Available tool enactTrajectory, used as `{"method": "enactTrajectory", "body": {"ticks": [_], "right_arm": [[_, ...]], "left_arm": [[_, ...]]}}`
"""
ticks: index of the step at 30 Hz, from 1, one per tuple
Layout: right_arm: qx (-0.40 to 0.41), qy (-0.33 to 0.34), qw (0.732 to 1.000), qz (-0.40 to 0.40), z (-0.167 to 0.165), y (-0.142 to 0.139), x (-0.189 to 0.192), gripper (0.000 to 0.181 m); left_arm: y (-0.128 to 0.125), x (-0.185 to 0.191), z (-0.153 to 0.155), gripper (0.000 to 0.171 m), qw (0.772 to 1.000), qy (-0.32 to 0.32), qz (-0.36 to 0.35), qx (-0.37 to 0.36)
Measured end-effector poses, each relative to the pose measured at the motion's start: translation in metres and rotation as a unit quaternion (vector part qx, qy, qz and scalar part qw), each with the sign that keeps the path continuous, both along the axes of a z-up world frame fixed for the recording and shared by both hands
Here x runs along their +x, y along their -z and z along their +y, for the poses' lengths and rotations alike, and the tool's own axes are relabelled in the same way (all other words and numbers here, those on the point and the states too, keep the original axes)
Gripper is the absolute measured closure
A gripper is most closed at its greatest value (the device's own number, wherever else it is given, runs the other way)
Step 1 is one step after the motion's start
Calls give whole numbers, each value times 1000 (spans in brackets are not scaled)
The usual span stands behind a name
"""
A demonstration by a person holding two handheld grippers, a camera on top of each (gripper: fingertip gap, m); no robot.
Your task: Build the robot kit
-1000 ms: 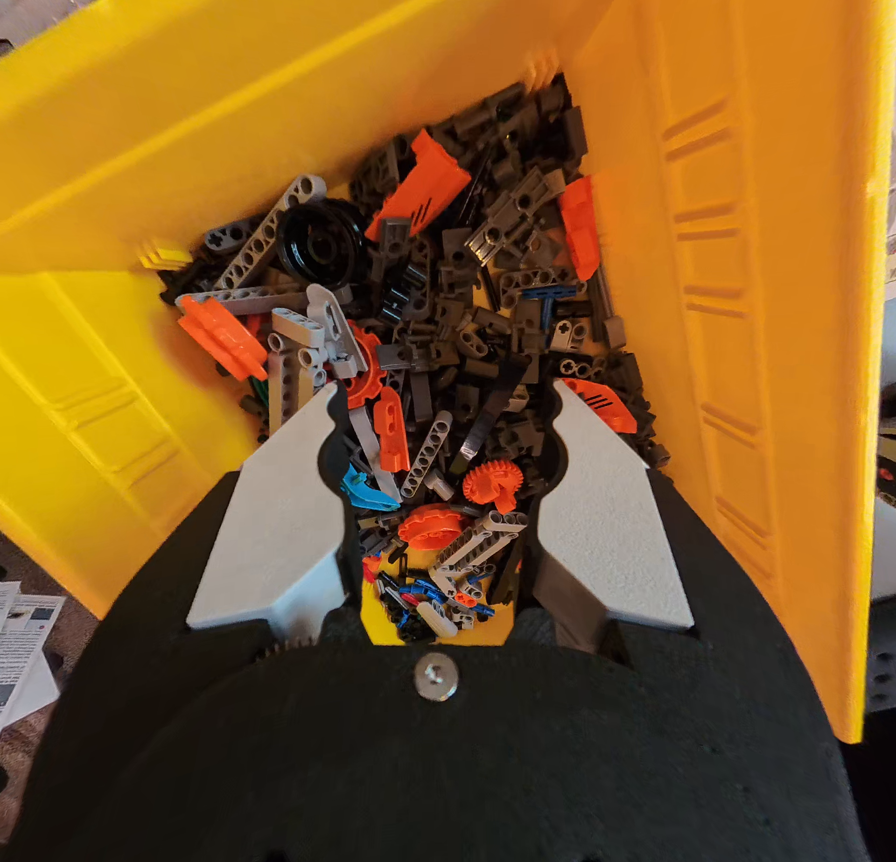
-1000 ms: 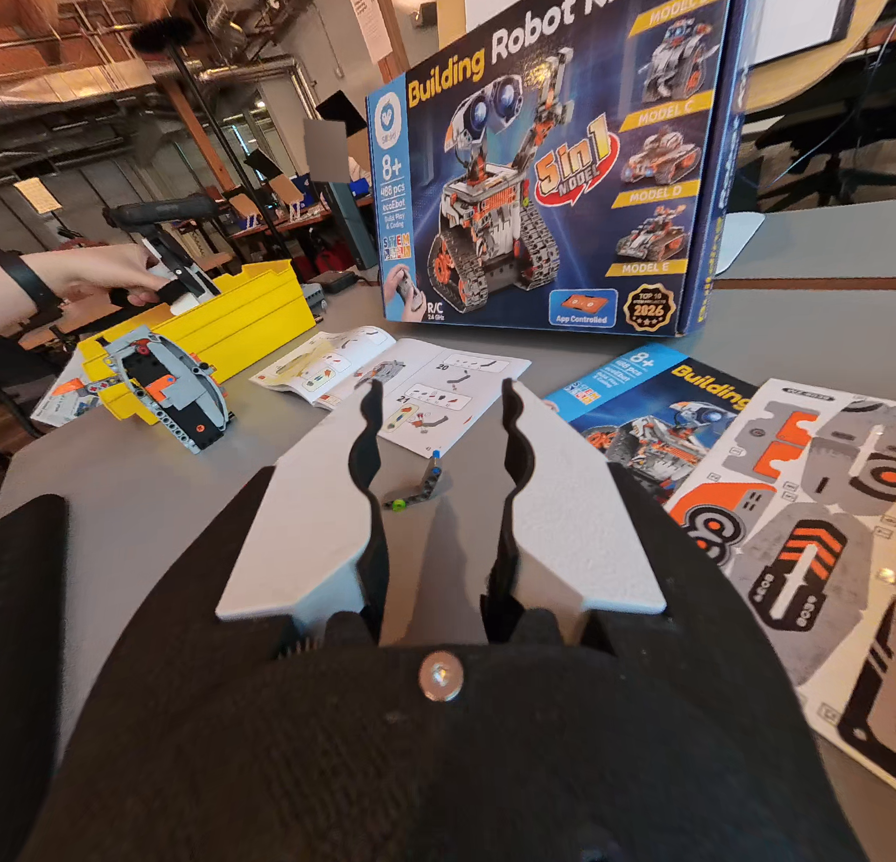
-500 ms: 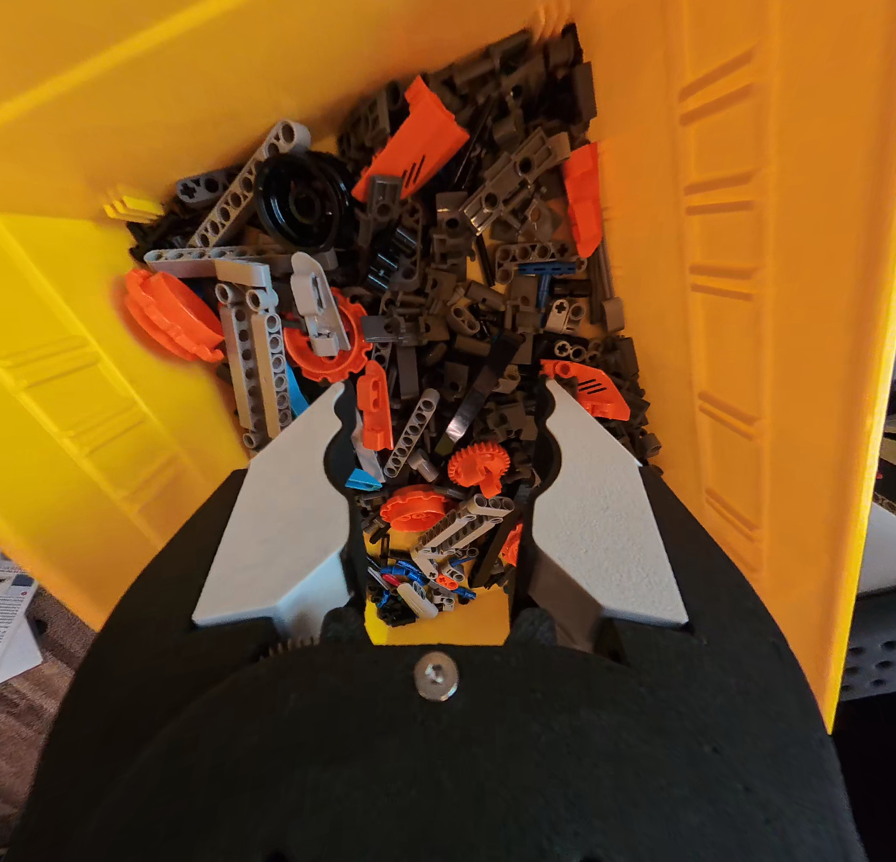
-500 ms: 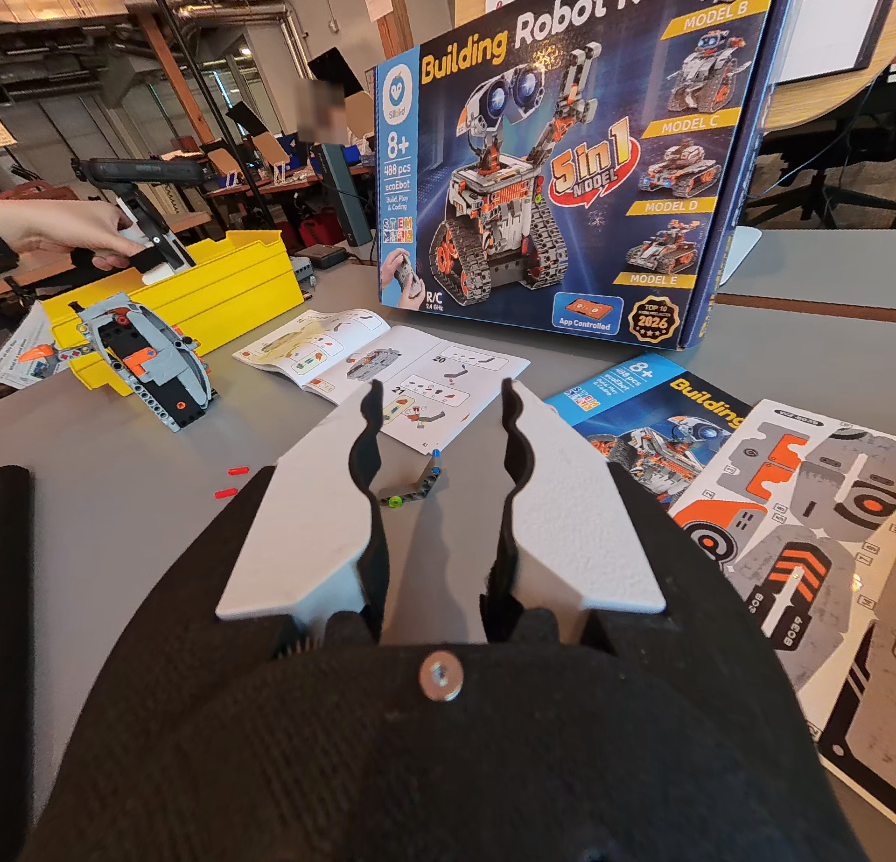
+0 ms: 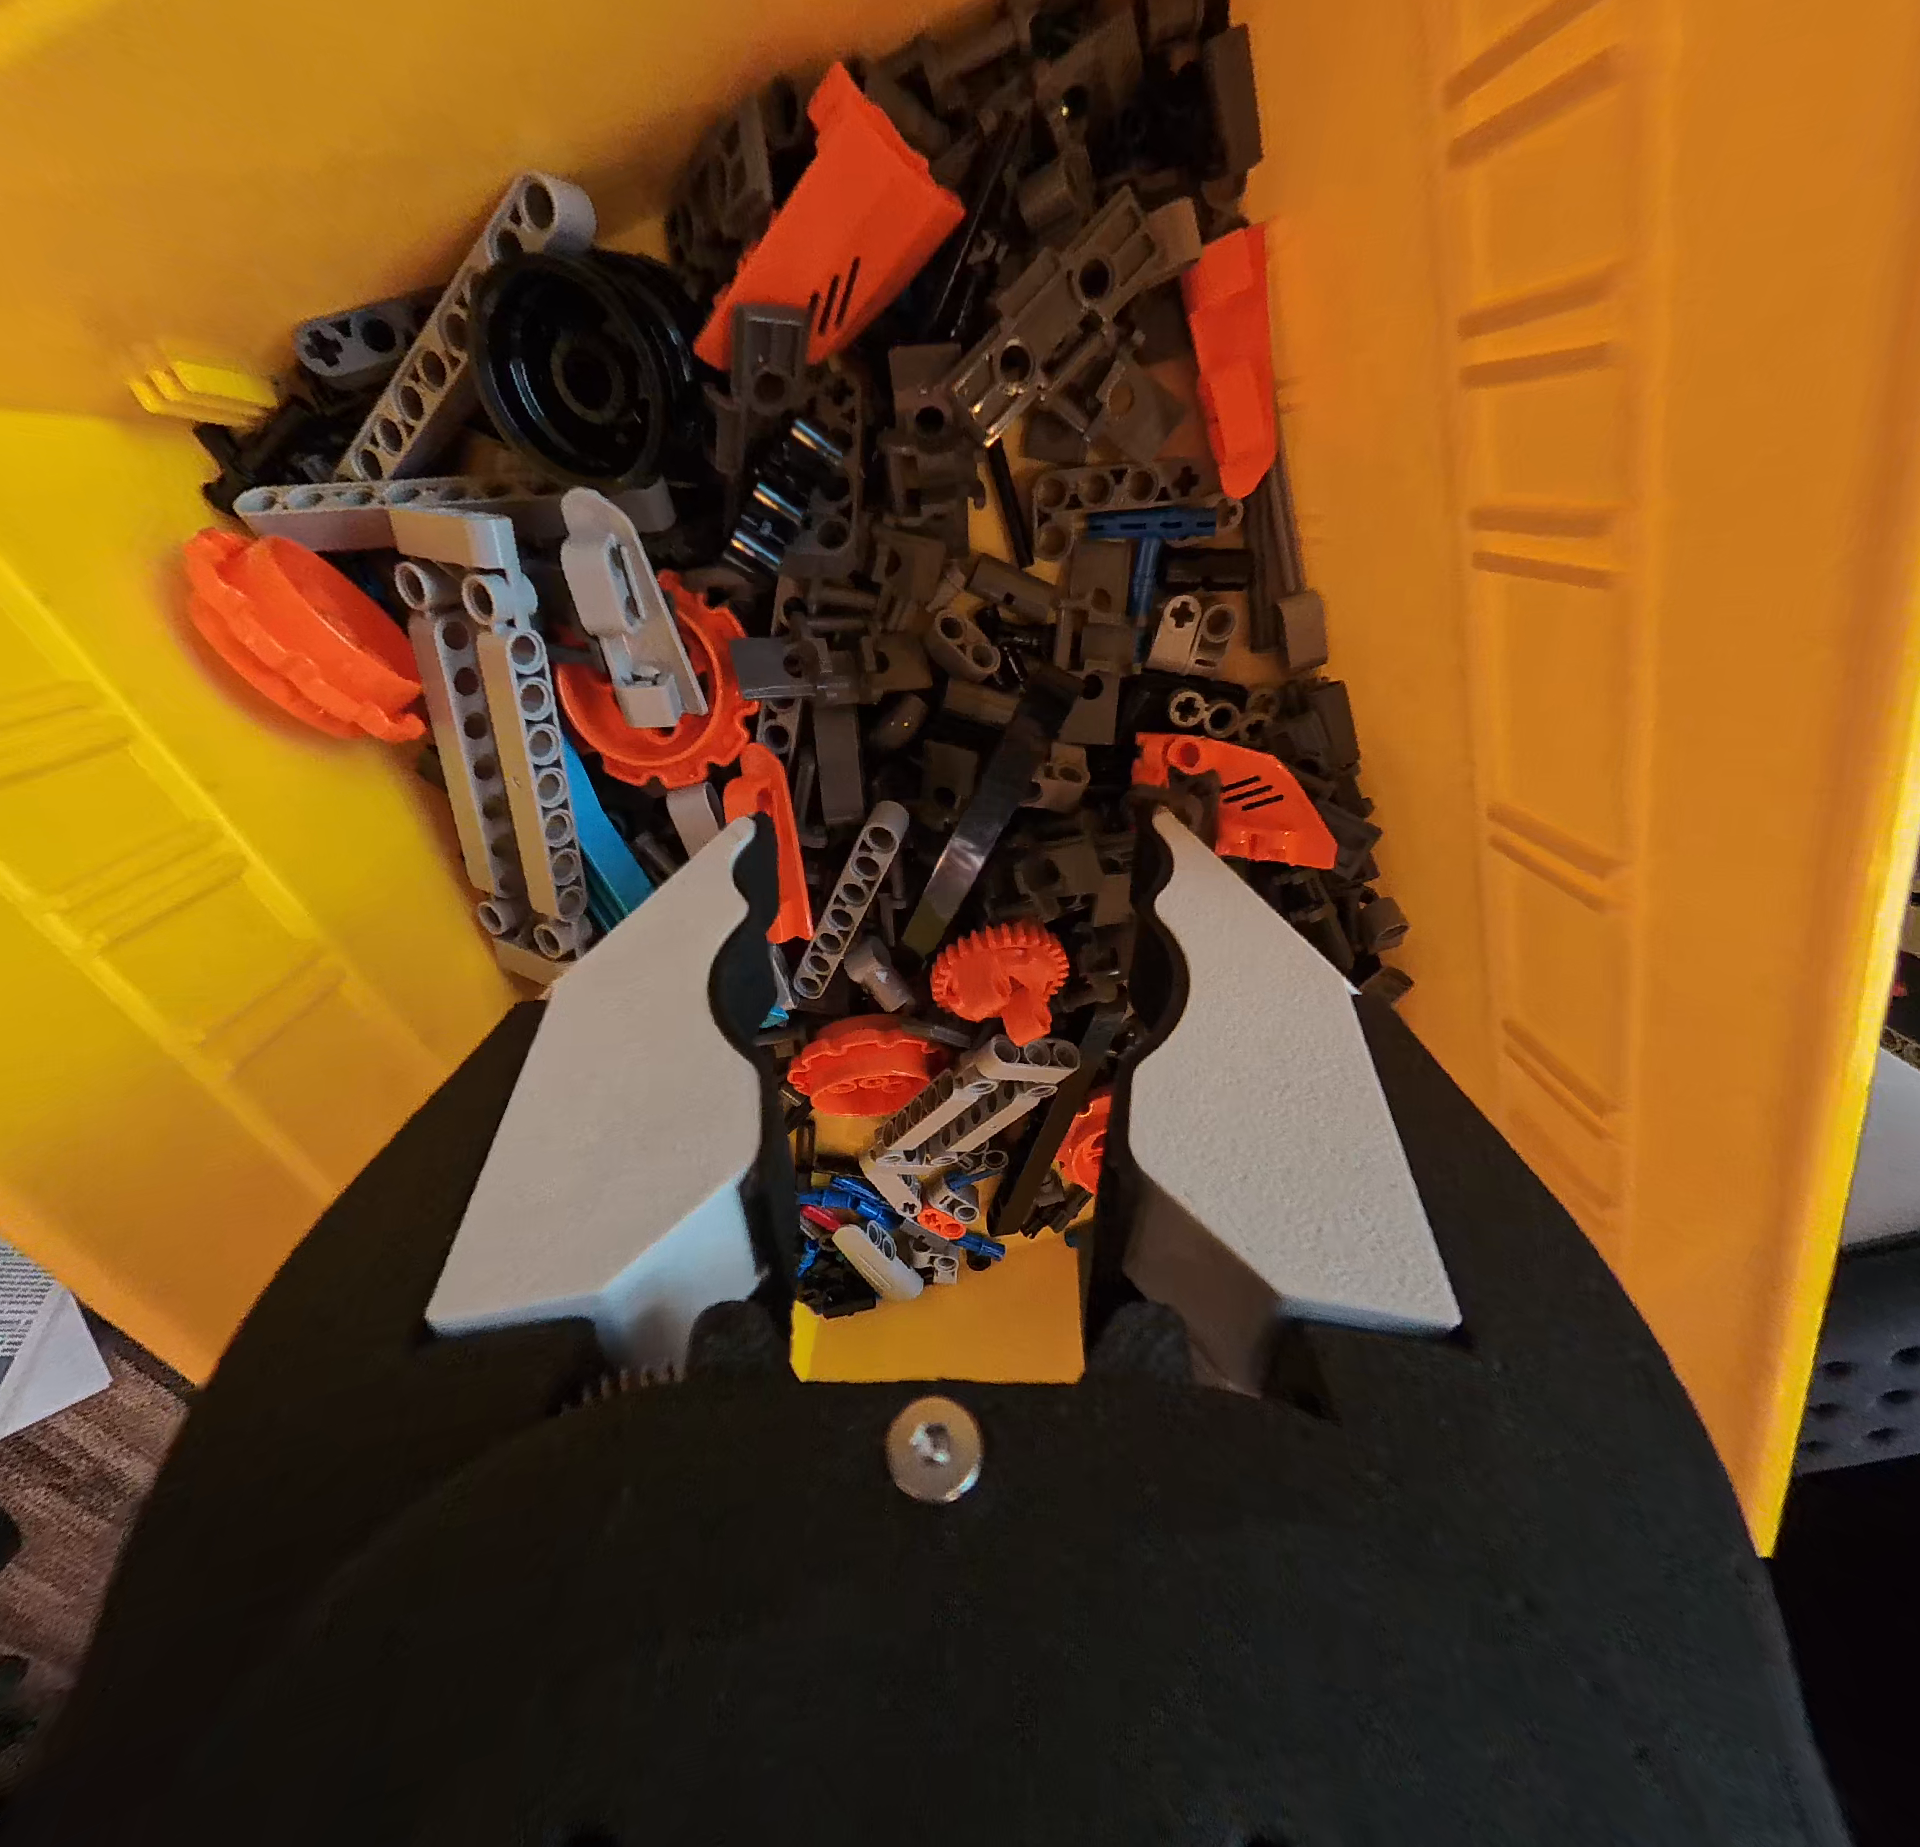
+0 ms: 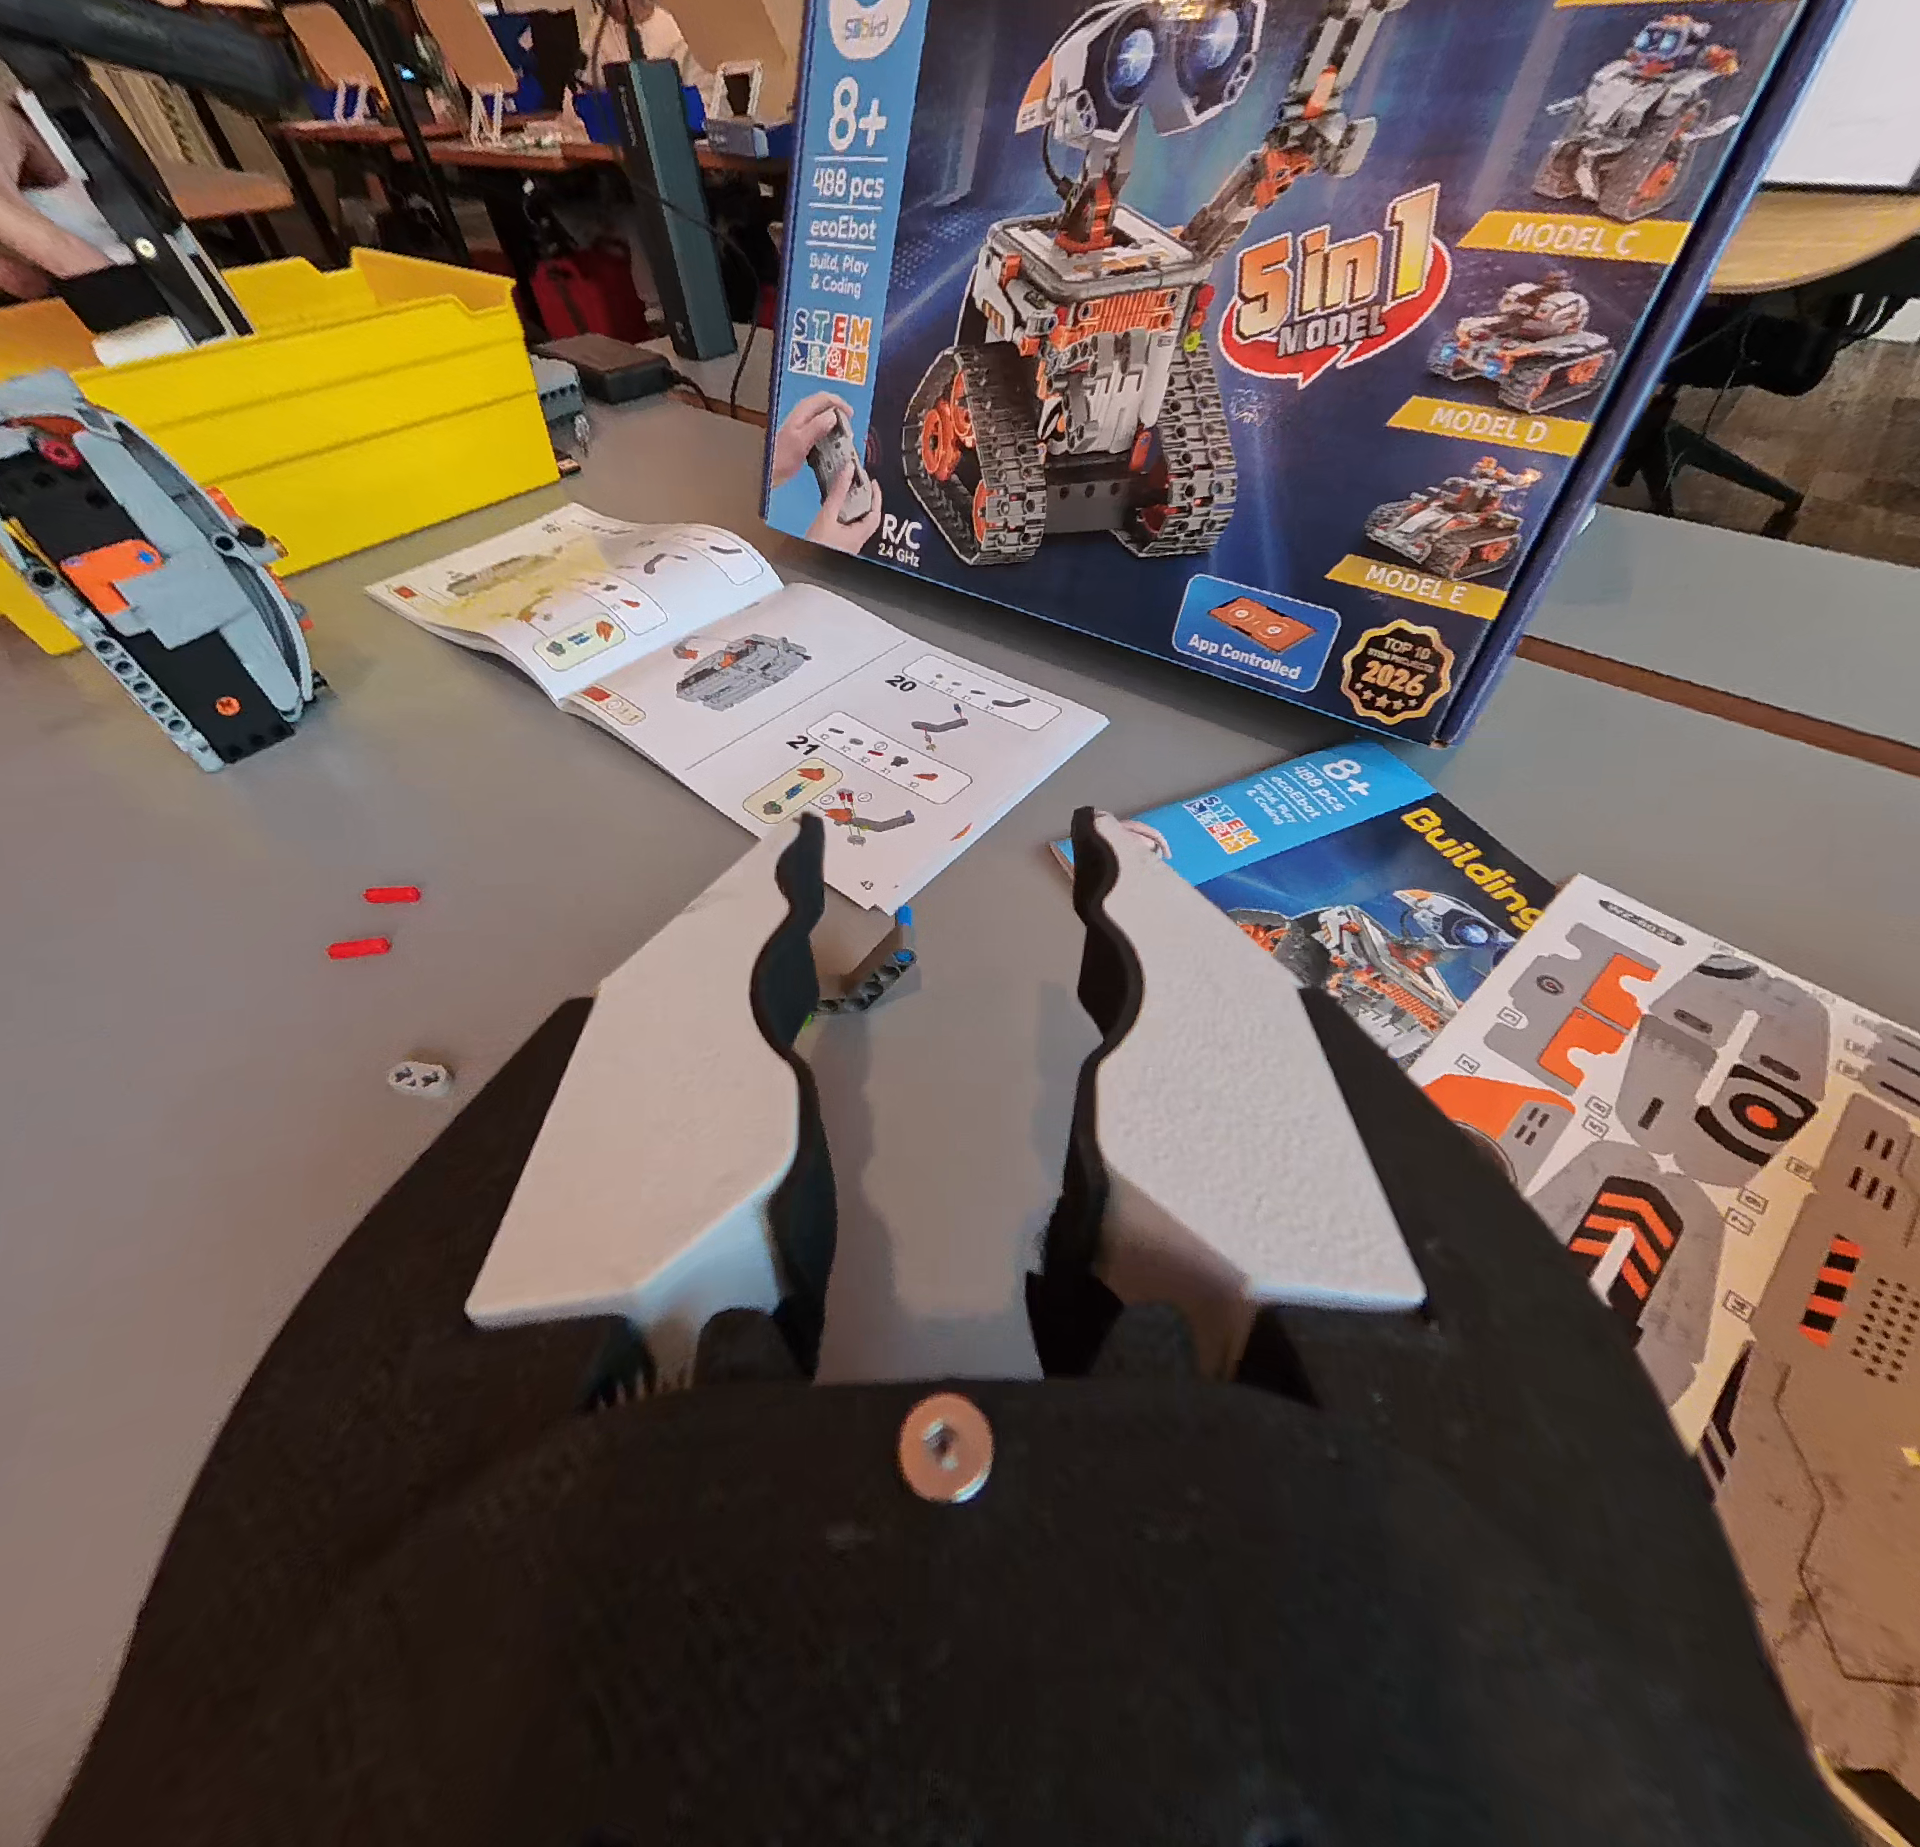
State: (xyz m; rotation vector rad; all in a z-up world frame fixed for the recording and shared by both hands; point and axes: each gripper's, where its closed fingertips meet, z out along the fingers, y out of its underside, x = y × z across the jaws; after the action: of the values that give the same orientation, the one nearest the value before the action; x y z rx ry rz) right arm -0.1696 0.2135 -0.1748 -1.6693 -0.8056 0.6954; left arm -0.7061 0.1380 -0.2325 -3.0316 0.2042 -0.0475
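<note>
Grey tabletop (image 6: 312, 966), wooden benches (image 6: 499, 140) behind, black chair (image 6: 1714, 426)

Kit box (image 6: 1299, 291) and sticker sheet (image 6: 1714, 1174) run off frame.

Each tool (image 5: 951, 831): white fingers, wavy black pads, black body, silver screw.

On the surface (image 6: 260, 966), the kit box (image 6: 1299, 291) stands far right, the open booklet (image 6: 727, 675) before it. The bin (image 6: 343, 395) sits far left with loose parts (image 5: 935, 602) in it, a part-built model (image 6: 145, 571) just before it. The sticker sheet (image 6: 1714, 1174) lies near right.
</note>
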Motion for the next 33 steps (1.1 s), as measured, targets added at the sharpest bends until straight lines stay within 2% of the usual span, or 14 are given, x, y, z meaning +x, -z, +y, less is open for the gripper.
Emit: {"method": "enactTrajectory", "body": {"ticks": [7, 13, 24, 27, 33], "right_arm": [[11, 16, 999, -38, 4, 17, 4, 134], [43, 3, 998, -37, 1, 0, -2, 134], [37, -11, 998, -49, -9, 4, -6, 134], [37, -18, 998, -44, -12, 3, -10, 134], [53, -23, 996, -69, -16, 1, -14, 134]], "left_arm": [[-2, 2, -5, 114, 1000, -13, -20, 3], [-3, -1, -9, 119, 1000, -4, -8, 1], [-1, 6, -19, 129, 1000, 10, -3, -14], [-1, 11, -30, 139, 999, 17, -8, -32], [-1, 9, -47, 144, 998, 41, 24, -49]]}}
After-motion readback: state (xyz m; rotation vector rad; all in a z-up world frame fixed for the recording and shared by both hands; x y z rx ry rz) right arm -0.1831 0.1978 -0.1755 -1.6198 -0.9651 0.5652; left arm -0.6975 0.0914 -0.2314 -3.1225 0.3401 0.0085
